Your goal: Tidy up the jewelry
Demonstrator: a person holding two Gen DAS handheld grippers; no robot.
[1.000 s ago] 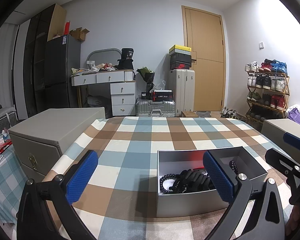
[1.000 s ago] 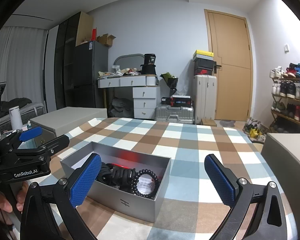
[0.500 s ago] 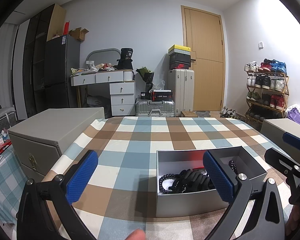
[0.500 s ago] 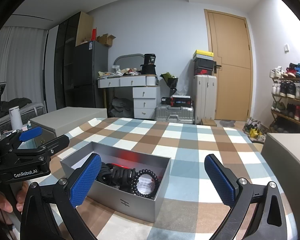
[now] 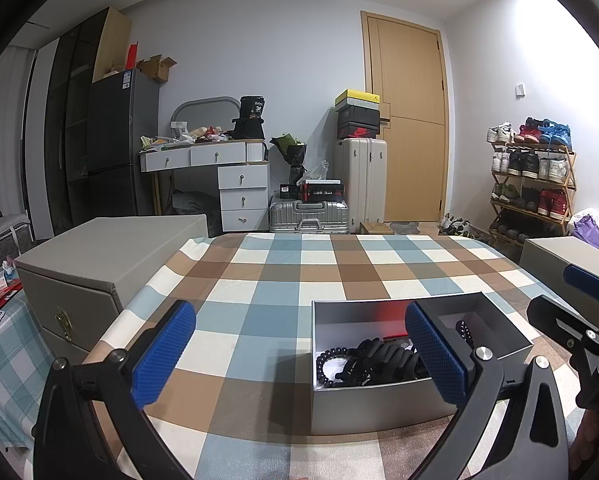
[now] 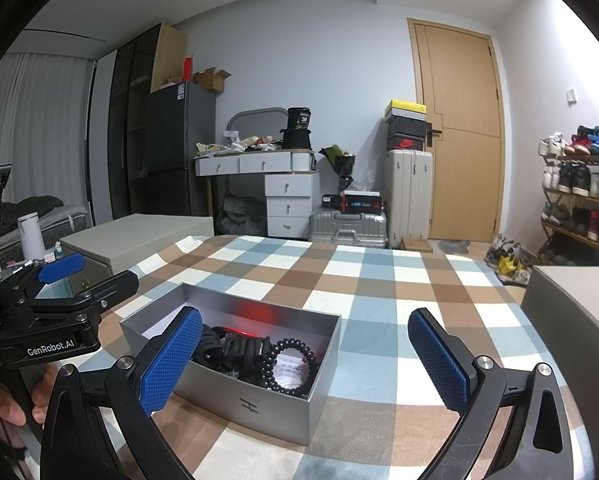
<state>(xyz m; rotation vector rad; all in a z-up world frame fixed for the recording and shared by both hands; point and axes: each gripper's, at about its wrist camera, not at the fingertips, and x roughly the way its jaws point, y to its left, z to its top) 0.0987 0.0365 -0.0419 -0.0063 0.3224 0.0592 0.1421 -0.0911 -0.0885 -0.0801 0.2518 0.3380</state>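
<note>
An open silver box (image 5: 375, 404) (image 6: 267, 404) stands on the checked tablecloth near the front edge. It holds a black bead bracelet (image 6: 287, 368) (image 5: 327, 364), black coiled cords (image 6: 235, 350) (image 5: 383, 356) and something red at the back. My left gripper (image 5: 299, 350) is open and empty, its right finger in front of the box. My right gripper (image 6: 305, 354) is open and empty, its left finger over the box's near left corner. Each gripper shows at the edge of the other's view.
The checked tablecloth (image 5: 299, 272) covers the table. A grey case (image 5: 99, 264) stands at the table's left and another (image 6: 575, 300) at its right. Behind are a dresser, suitcases, a door and a shoe rack (image 5: 531, 184).
</note>
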